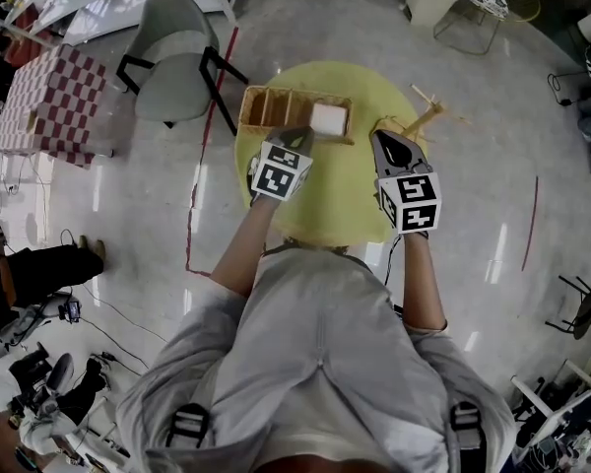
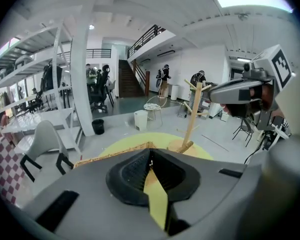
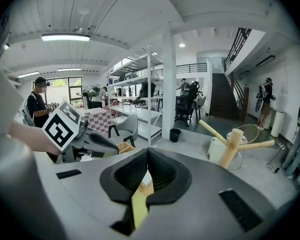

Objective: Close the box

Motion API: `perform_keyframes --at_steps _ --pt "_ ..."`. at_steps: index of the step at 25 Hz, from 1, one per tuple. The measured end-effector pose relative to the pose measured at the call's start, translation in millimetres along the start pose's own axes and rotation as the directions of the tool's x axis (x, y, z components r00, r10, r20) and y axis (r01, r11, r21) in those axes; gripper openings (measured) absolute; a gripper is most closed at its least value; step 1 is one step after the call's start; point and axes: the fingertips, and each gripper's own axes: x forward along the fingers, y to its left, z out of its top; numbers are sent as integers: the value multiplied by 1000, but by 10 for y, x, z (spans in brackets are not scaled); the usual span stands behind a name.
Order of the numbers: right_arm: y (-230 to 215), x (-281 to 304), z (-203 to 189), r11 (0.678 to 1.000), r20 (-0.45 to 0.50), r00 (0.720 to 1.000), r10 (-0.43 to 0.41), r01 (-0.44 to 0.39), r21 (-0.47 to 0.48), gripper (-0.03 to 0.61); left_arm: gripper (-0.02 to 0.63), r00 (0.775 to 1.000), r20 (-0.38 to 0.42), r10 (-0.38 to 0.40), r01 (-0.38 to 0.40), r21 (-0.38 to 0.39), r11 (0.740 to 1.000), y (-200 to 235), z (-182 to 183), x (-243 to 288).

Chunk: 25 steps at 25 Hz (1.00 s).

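Polished grey floor spreads around a round yellow counter [image 1: 345, 190], with a grey chair [image 1: 172, 57] just beyond its far left side. An open-topped wooden box [image 1: 276, 106] with compartments sits at the counter's far left edge. A wooden peg stand [image 1: 426, 116] sits at the far right edge. The left tongs [image 2: 150, 151] are pinched together and empty, over the box's near rim. The right tongs [image 3: 148, 151] are likewise closed on nothing, over bare counter between box and stand. The near half of the counter lies free.
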Motion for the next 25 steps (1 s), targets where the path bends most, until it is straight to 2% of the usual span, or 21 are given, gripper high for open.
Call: perform_keyframes --at_steps 7,12,19,25 --pt "-185 119 38 999 -14 999 -35 35 23 23 43 1000 17 -18 17 34 999 266 398 372" --pt "-197 248 13 999 -45 998 -44 45 27 23 43 999 26 -41 41 -20 999 507 523 712" --pt "-235 391 -76 996 -95 993 -70 75 44 23 43 997 -38 -73 72 -22 997 767 467 1268" --pt "-233 475 -95 995 -126 988 -87 93 43 23 43 984 -136 -111 98 -97 990 970 225 1722"
